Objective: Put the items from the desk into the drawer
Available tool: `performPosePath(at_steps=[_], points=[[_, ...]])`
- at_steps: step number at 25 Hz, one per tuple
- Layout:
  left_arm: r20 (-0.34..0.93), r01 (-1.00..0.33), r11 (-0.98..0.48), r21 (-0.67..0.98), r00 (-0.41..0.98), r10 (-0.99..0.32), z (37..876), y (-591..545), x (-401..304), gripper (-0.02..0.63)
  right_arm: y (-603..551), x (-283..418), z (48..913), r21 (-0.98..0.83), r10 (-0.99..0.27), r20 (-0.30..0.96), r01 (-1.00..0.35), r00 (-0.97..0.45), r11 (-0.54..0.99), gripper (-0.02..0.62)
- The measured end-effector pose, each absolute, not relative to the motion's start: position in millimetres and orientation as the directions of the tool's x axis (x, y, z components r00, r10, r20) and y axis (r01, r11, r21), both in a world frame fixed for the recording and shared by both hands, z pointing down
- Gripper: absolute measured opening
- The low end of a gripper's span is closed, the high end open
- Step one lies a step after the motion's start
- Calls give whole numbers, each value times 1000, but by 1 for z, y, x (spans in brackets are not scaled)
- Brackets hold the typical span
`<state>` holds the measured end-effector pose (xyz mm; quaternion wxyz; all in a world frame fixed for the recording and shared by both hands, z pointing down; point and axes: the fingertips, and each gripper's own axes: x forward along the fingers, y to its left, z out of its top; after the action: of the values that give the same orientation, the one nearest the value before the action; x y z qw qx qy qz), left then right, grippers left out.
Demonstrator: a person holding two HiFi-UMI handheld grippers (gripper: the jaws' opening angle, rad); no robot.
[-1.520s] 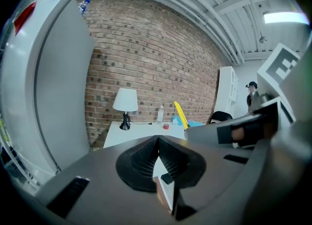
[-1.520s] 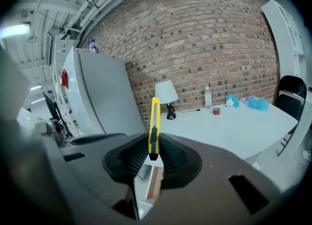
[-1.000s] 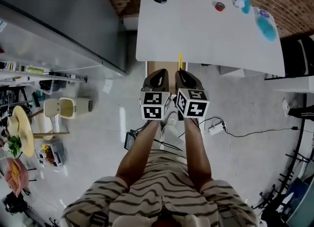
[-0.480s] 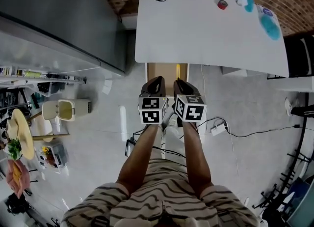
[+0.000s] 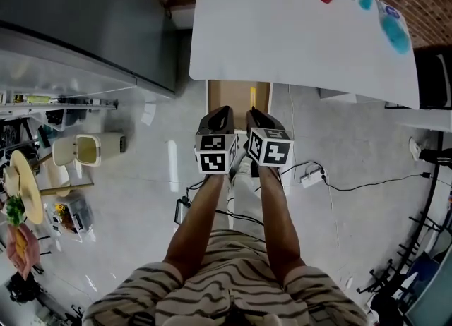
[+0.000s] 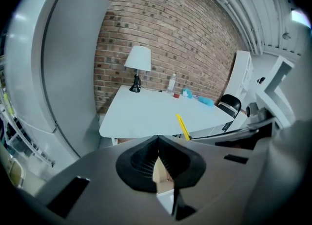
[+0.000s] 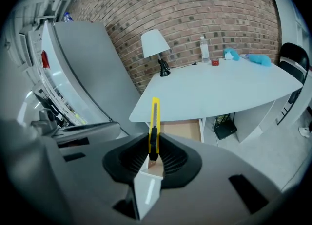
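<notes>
Between the jaws of the right gripper [image 7: 153,140] a yellow utility knife [image 7: 155,114] is clamped, pointed ahead toward the open drawer [image 7: 183,130] just below, likely so it can be dropped in; the left gripper [image 6: 158,142] is closed, empty.

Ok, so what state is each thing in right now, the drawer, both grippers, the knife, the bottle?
Drawer: open under the desk
Left gripper: shut, empty
Right gripper: shut on the utility knife
Utility knife: held, not yet in the drawer
Bottle: upright on the desk
</notes>
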<state>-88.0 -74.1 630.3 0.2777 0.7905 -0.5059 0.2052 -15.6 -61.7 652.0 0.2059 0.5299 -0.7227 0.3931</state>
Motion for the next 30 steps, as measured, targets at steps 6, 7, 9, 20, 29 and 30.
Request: performPosePath(at_steps=[6,7,9,20,29,30], points=[[630,-915,-320,244,401,-665,656,-76,-88,6,-67,-15,679,-360,-563,740,-924,-368,130,72],[634,-916,-319,246,400,-661,660,-76,-87,6,-67,-15,683,-360,-557,744,-924,-370,132,72],[646,-916,-314,248,398,-652,670,-76,-87,6,-67,-16,691,-367,-546,749,-921,-375,130,72],[675,-920,-293,260,391,-626,705,-82,-88,6,-73,-19,734,-405,-510,771,-912,-382,70,72],[681,-915,-293,277,402,-612,723,-89,-84,6,-86,-27,778,-405,-485,785,-912,-385,67,72],[683,-915,-291,278,402,-610,726,-89,-84,6,-85,-27,784,-411,-477,788,-909,-388,61,72]])
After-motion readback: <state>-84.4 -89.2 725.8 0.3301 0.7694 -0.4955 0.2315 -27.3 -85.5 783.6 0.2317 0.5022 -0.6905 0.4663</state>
